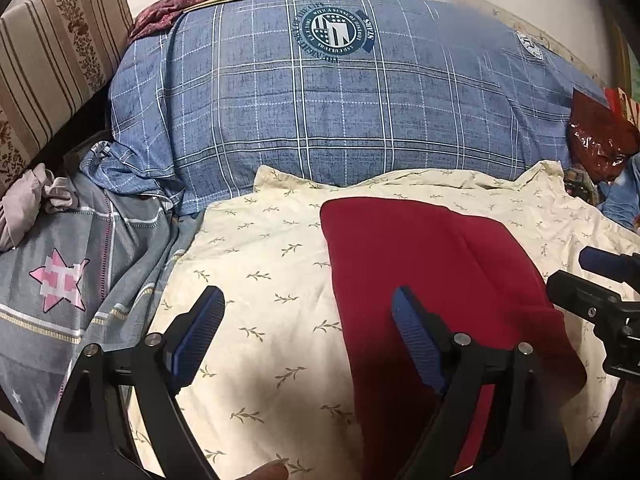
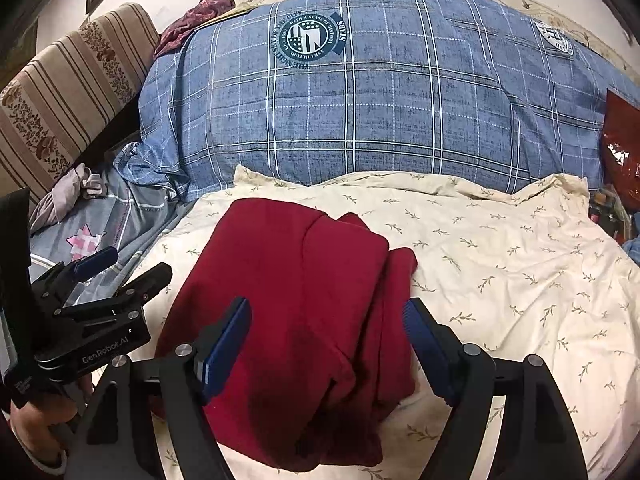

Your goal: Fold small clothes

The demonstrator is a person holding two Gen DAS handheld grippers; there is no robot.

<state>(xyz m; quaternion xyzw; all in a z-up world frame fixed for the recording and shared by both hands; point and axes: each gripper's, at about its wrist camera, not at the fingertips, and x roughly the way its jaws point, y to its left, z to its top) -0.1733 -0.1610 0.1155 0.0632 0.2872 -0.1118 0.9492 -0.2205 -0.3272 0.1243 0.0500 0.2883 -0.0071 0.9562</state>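
A dark red garment (image 1: 440, 280) lies folded into a rough rectangle on a cream leaf-print sheet (image 1: 260, 260). It also shows in the right wrist view (image 2: 304, 304), with layered folds toward its right side. My left gripper (image 1: 308, 300) is open and empty, hovering over the sheet at the garment's left edge. My right gripper (image 2: 326, 312) is open and empty, hovering above the garment's near half. Each gripper shows in the other's view, the right one (image 1: 600, 280) and the left one (image 2: 120, 268).
A large blue plaid quilt (image 1: 340, 112) is piled behind the sheet. A grey star-print cover (image 1: 60, 280) and crumpled cloth lie at the left, below a striped headboard (image 1: 52, 60). A shiny red bag (image 1: 600, 140) sits at the far right.
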